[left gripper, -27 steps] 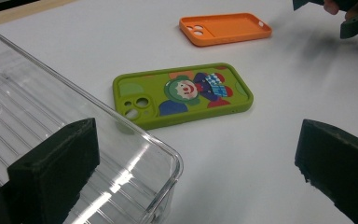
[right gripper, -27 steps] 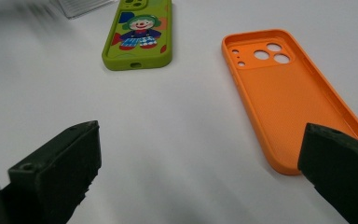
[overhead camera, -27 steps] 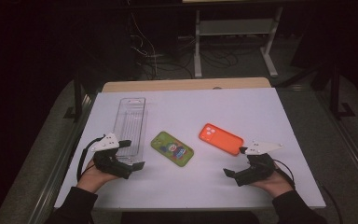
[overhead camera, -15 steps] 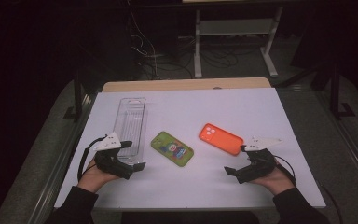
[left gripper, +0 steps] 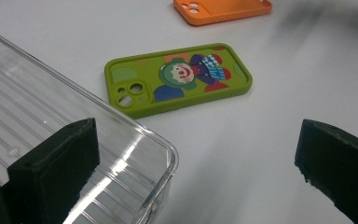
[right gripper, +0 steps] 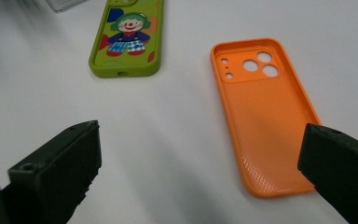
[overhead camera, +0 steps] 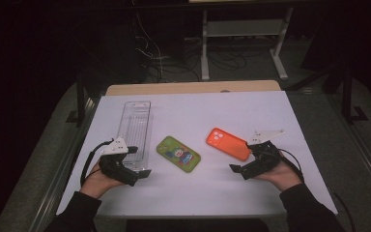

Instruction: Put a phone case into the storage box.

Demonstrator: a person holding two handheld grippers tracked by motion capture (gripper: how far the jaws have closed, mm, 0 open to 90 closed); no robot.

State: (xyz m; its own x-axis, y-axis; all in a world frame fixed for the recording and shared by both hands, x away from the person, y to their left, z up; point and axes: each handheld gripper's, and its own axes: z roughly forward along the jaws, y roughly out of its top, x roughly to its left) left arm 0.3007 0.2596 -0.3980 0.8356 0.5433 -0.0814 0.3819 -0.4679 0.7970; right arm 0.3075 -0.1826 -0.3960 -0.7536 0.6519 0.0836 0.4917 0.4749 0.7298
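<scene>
Both grippers are resting near the desk's (overhead camera: 270,104) front edge, left gripper (overhead camera: 142,172) and right gripper (overhead camera: 235,168) released, flanking the green case (overhead camera: 178,153) and orange case (overhead camera: 228,143)

High overhead view; two close low views sharing green phone case (left gripper: 179,78).

On the table (overhead camera: 198,193), the tray (overhead camera: 136,126) lies left, the clown-printed phone case (overhead camera: 178,153) at centre just beside it, the second phone case (overhead camera: 227,143) to its right, with the left gripper (overhead camera: 137,175) at the tray's near end and the right gripper (overhead camera: 239,169) just before the second case.
</scene>
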